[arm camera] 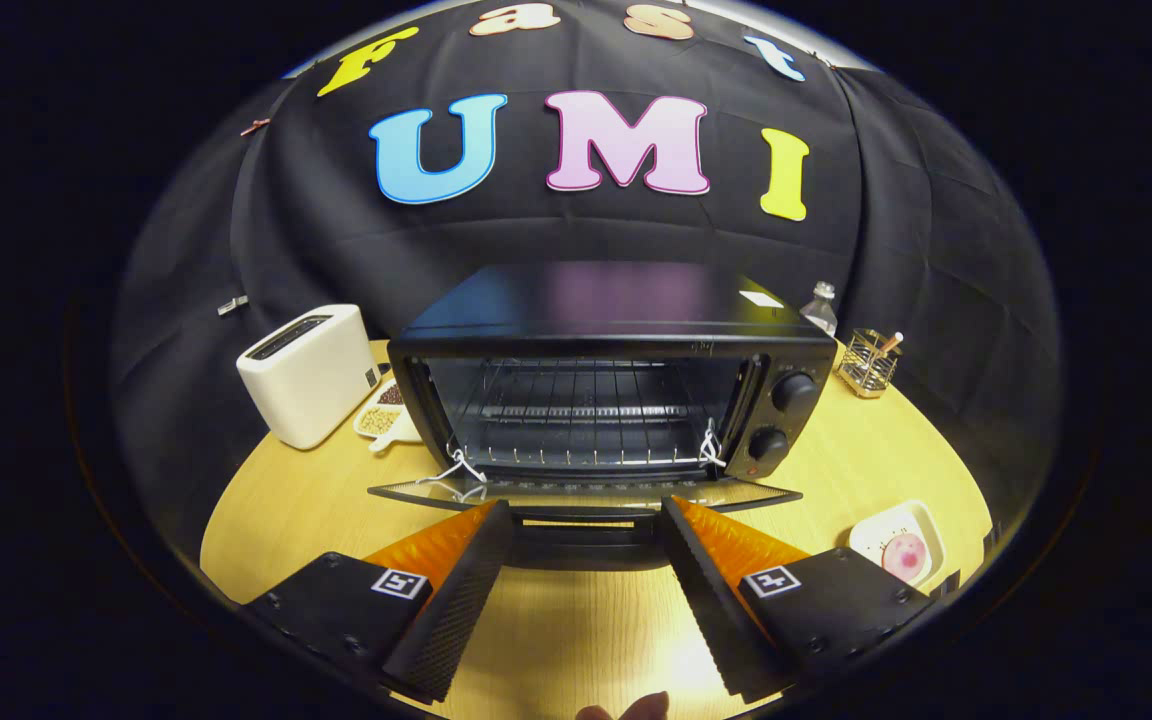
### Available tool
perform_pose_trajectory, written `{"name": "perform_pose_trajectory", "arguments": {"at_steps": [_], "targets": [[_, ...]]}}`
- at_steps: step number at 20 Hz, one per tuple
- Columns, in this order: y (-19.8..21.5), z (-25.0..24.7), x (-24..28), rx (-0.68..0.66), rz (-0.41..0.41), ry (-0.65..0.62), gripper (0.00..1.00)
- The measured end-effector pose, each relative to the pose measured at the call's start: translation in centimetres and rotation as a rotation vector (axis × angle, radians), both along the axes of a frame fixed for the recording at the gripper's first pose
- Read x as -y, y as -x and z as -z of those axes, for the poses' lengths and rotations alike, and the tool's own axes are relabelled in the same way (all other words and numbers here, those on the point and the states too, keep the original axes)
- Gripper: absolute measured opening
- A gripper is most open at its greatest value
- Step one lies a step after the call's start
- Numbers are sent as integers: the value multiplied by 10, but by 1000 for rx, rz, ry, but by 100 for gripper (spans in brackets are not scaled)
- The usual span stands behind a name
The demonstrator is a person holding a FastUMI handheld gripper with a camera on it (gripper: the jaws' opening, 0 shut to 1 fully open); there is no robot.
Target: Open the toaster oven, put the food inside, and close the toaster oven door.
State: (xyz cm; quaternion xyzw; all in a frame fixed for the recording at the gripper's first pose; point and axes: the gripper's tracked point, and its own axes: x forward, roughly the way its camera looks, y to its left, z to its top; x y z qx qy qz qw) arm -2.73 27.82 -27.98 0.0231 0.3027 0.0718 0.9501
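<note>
Toaster oven (586,400) door (586,492) down, spread fingers (456,590) level just before it.

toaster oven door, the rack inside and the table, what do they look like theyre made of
Toaster oven door: seemingly glass in a dark frame; it lies open, see-through and reflective. Rack: probably bare metal wire, thin shiny bars. Table: light wood or wood-look laminate, faint grain, slight sheen. The gripper hangs open before the door.

A white toaster (308,372) stands on the round wooden table (866,460) at ten o'clock. Just beside it, toward the centre, lies a small white dish (386,418) with beans or nuts. At two o'clock a clear bottle (820,306) stands near a wire holder (868,362) with a stick in it.
</note>
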Motion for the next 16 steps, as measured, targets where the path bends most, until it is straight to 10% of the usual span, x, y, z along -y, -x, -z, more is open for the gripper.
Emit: {"name": "perform_pose_trajectory", "arguments": {"at_steps": [16], "targets": [[56, 61, 10, -202, -55, 8, 99]]}}
